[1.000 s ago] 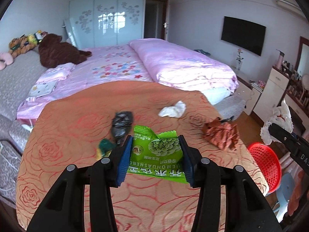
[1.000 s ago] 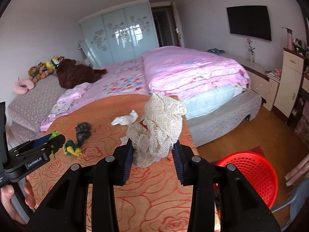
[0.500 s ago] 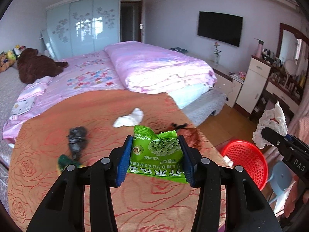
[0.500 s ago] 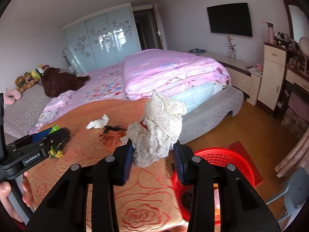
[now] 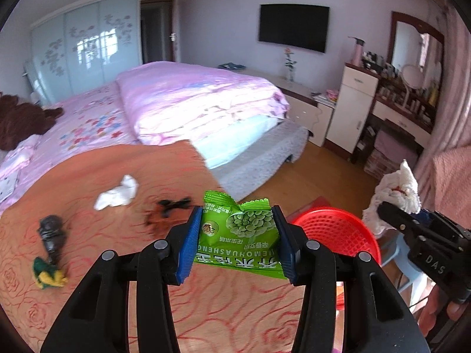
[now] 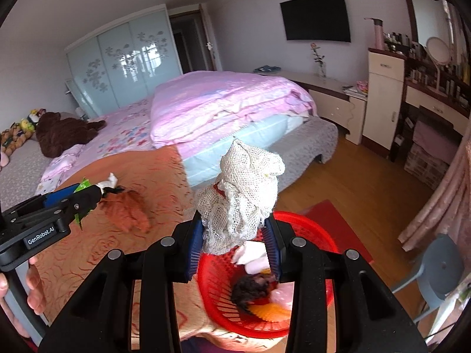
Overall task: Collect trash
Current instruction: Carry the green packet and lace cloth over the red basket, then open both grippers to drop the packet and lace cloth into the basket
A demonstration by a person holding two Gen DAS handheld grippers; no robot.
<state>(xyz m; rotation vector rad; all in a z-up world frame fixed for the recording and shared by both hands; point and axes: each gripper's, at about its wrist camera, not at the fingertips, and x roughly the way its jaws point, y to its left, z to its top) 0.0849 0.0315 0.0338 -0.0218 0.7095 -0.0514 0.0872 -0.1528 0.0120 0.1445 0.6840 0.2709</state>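
1. Red plastic mesh, the basket [image 6: 294, 306] lies directly below and just ahead of the right gripper [image 6: 235, 235]; it already holds dark and pale scraps. This is the relation the coming drop turns on.
2. Right jaws are clamped on a wad of cream netting [image 6: 247, 188], which stands upright above the pads, its long axis pointing away from the gripper. Judgement: a release here would most likely land inside the rim.
3. Left gripper [image 5: 238, 244] has its jaws clamped on a green snack packet [image 5: 241, 238], held flat and crosswise between the blue pads. The basket [image 5: 338, 232] sits to the right of these jaws and slightly beyond; the right gripper is clearly the nearer to it.
4. Judgement: the left gripper must travel further right before letting go, and the right gripper [image 5: 418, 235] with its netting [image 5: 397, 188] stands in that path.
5. Remaining on the orange-clothed bench [image 5: 117, 176], left of and beyond the left jaws: a white tissue [image 5: 117, 195], a dark crumpled wrapper [image 5: 53, 235], a green-and-yellow scrap [image 5: 48, 275], and a brown blurred item [image 5: 159, 217].
6. Risk, as judged: the light packet could drift past the basket rim onto the floor.
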